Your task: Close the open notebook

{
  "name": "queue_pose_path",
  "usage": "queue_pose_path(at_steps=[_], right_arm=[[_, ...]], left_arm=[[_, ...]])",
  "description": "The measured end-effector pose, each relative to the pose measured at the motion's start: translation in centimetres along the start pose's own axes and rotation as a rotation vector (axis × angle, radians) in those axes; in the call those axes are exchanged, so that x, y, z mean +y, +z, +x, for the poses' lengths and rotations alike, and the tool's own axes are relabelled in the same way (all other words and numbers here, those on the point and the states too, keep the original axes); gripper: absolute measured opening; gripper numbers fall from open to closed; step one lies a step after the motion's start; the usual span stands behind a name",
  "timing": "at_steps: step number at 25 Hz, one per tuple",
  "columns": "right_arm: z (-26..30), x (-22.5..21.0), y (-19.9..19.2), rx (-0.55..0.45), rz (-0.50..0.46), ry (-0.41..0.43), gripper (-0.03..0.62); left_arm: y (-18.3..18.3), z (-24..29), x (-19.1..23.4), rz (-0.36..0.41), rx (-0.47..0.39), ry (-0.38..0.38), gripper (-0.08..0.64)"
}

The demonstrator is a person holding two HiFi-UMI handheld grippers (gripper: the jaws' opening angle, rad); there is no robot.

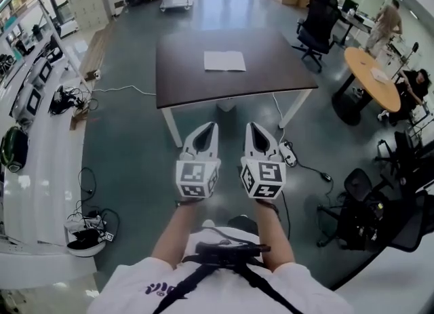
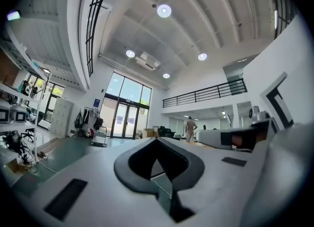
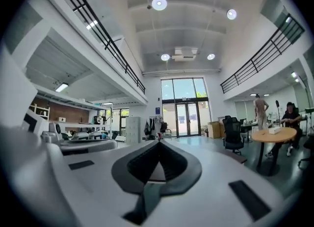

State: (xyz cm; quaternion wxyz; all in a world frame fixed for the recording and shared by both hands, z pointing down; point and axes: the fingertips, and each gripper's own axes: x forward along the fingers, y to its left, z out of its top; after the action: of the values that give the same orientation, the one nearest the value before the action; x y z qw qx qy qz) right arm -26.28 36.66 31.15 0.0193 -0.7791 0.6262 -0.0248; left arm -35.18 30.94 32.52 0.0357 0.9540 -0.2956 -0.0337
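Observation:
An open white notebook lies flat on a dark brown table some way ahead of me in the head view. My left gripper and right gripper are held side by side over the floor, short of the table's near edge, both pointing level toward it. Each has its jaws shut with the tips together and nothing between them. In the left gripper view my left gripper has its tips meeting, and so does my right gripper in the right gripper view. The table edge shows only through the jaw windows.
White table legs stand just ahead. A power strip and cables lie on the floor at right. Black office chairs, a round wooden table and two people are at right. A white bench with gear runs along the left.

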Motion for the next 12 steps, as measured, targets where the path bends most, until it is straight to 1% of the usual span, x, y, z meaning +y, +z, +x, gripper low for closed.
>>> queue_pose_path(at_steps=[2,3,4,6,8,9,12], right_arm=[[1.7,-1.2,-0.4,0.014,-0.017,-0.002,-0.008],[2.7,-2.0,-0.8,0.021,-0.011,-0.001,-0.008],[3.8,-2.8,-1.2,0.029,0.005,-0.002,-0.008],[6.1,-4.3,-2.2,0.042,0.046,0.001,-0.008],[8.6,-5.4,-2.6,0.042,0.061,0.022,-0.008],[9.9,-6.0,-2.4,0.034,0.044,0.036,-0.008],[13.7,-8.4,-0.3,-0.027,-0.067,0.061,-0.008]], left_arm=[[-0.3,1.9,0.5,-0.004,-0.009,0.024,0.008],[-0.6,3.0,0.7,-0.008,-0.004,0.028,0.008],[-0.9,4.1,0.8,-0.019,0.005,0.018,0.008],[-1.6,6.2,0.7,-0.058,0.015,-0.028,0.008],[-1.3,8.6,1.1,-0.079,-0.017,-0.046,0.008],[-0.9,10.0,1.3,-0.075,-0.045,-0.040,0.008],[0.8,15.3,1.0,-0.052,-0.128,-0.024,0.008]])
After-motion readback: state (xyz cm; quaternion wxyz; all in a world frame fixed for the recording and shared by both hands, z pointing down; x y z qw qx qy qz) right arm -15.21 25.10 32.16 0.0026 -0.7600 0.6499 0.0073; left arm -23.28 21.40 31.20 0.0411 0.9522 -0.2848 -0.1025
